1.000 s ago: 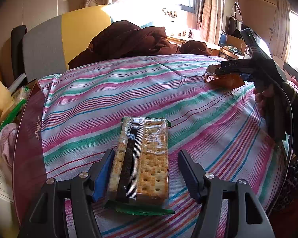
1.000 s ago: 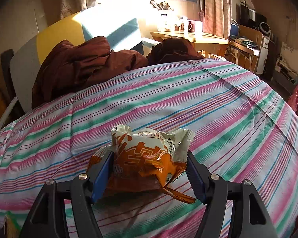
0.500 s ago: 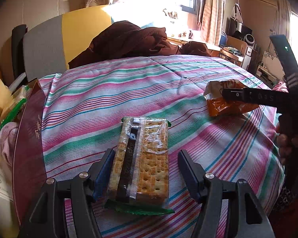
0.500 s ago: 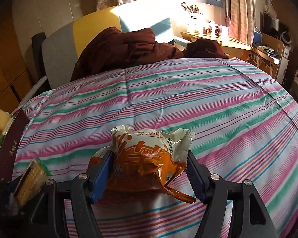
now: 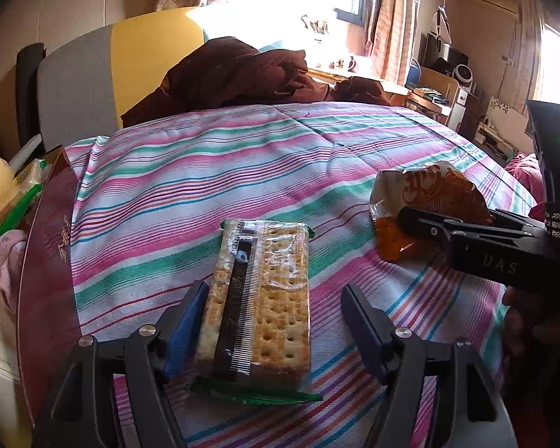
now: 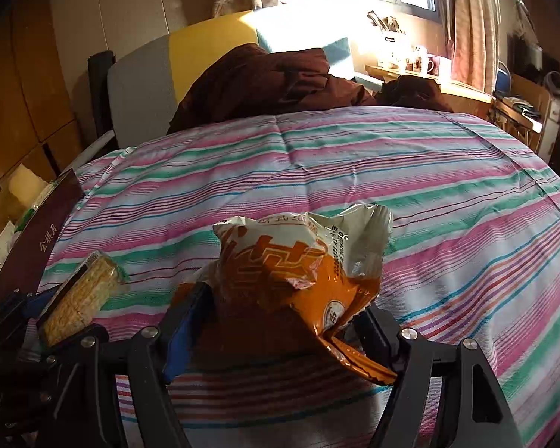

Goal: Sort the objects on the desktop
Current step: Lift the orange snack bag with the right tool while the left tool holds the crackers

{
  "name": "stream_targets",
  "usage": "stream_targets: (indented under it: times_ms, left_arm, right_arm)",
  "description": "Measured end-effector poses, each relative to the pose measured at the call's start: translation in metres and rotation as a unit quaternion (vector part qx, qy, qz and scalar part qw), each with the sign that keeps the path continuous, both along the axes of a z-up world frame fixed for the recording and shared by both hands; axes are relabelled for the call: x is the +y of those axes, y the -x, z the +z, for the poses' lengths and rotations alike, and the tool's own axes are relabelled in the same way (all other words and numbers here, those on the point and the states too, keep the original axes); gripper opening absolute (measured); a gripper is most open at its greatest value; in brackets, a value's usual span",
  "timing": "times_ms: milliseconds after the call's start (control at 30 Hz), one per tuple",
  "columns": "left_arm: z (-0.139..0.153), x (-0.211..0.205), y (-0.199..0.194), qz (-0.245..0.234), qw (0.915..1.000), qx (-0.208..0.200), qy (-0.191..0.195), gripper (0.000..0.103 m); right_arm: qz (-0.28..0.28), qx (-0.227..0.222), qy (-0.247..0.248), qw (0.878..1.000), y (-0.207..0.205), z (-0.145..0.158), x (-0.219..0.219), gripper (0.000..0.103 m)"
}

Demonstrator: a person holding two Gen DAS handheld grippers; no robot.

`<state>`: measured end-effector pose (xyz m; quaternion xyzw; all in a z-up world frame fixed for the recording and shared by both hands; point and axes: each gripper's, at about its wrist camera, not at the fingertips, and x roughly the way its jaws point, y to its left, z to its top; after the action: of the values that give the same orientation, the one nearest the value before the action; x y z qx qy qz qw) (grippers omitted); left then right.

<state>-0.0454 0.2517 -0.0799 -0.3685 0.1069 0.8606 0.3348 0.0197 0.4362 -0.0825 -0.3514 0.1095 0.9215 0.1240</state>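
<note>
My left gripper (image 5: 272, 321) is spread wide around a cracker pack (image 5: 261, 298) lying flat on the striped bedspread (image 5: 212, 171); left finger (image 5: 184, 321) is just beside the pack's edge, maybe touching, can't tell, and the right finger stands clear of it. My right gripper (image 6: 276, 321) is clamped on an orange snack bag (image 6: 298, 265), both fingers pressed into its crumpled lower half, white top sticking up. In the left view the same bag (image 5: 429, 201) sits in the right gripper (image 5: 410, 220), to the right of the crackers and apart from them; whether it rests on the cloth or is off it I can't tell. Part of a hand (image 5: 522, 324) shows under that gripper. A dark red box flap (image 5: 44, 246) runs along the bed's left edge, a green-trimmed packet (image 5: 18, 194) behind it. Brown blanket (image 5: 235, 71) is heaped at the far end against the yellow-grey headboard (image 5: 93, 71).
</note>
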Motion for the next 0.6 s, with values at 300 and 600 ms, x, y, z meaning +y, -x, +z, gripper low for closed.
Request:
stream_targets:
  times_ms: [300, 600]
  left_arm:
    - [0.000, 0.002, -0.002, 0.000, 1.0000, 0.004, 0.004, 0.077]
    - [0.001, -0.001, 0.000, -0.001, 1.0000, -0.003, -0.009, 0.078]
  right_arm:
    - [0.000, 0.018, 0.025, 1.000, -0.004, -0.002, 0.007, 0.074]
    - [-0.054, 0.074, 0.053, 0.994, -0.028, 0.007, 0.021, 0.088]
